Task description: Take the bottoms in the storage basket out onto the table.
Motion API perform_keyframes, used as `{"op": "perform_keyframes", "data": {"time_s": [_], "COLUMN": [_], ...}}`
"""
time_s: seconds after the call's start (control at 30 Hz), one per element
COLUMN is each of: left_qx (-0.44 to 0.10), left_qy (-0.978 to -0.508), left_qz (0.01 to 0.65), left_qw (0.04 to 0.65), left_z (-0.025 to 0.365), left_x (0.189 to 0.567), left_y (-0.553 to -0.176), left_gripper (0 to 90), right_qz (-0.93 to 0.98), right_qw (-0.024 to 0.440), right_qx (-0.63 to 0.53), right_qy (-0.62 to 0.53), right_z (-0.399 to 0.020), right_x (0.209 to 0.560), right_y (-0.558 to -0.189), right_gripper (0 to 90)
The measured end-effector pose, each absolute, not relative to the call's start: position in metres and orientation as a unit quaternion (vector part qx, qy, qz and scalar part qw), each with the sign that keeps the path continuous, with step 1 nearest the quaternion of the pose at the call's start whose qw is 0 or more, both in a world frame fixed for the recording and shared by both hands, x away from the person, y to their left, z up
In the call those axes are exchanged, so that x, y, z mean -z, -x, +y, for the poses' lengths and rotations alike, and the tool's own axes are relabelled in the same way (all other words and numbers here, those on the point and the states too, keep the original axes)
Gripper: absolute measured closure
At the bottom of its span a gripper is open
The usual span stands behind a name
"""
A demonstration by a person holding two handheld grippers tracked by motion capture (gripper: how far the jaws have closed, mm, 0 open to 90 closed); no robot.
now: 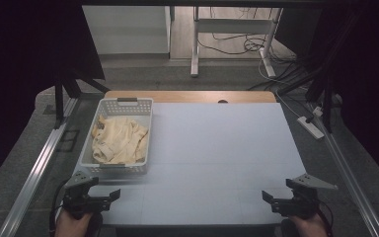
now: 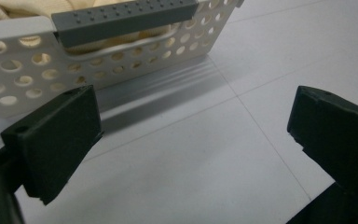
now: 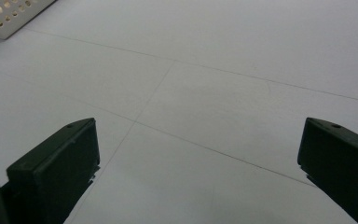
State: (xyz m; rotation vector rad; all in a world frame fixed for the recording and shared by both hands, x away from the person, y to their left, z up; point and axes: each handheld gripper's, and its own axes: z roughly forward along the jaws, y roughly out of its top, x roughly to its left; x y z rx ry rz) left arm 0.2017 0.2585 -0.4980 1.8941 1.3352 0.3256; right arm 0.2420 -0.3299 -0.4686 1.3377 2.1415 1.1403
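A cream cloth [image 1: 118,139] lies crumpled in a white basket [image 1: 90,148] at the bench's [image 1: 217,158] left. Left gripper [image 1: 109,196] and right gripper [image 1: 269,197] hover low, jaws wide, empty. Nothing seems started; next, the left must reach into the basket.

The basket [image 1: 143,131] blocks the worktop's [image 1: 217,148] far left corner; centre and right side lie open.
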Motion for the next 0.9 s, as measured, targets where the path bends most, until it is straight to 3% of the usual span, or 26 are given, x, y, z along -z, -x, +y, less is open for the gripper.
{"op": "perform_keyframes", "data": {"time_s": [0.2, 0.9], "left_qx": [-0.141, -0.13], "left_qy": [-0.765, -0.768], "left_qz": [0.516, 0.511], "left_qw": [0.357, 0.365], "left_z": [0.2501, 0.2524], "left_x": [0.4982, 0.4982], "left_y": [-0.2021, -0.2006], "left_gripper": [2.3, 0.0], "right_qz": [0.768, 0.778], "right_qw": [0.187, 0.163], "right_qx": [-0.389, -0.394], "right_qy": [-0.472, -0.461], "right_z": [-0.3304, -0.3295], "right_x": [0.4694, 0.4708], "right_y": [-0.2453, -0.249], "right_gripper": [0.0, 0.0]}}
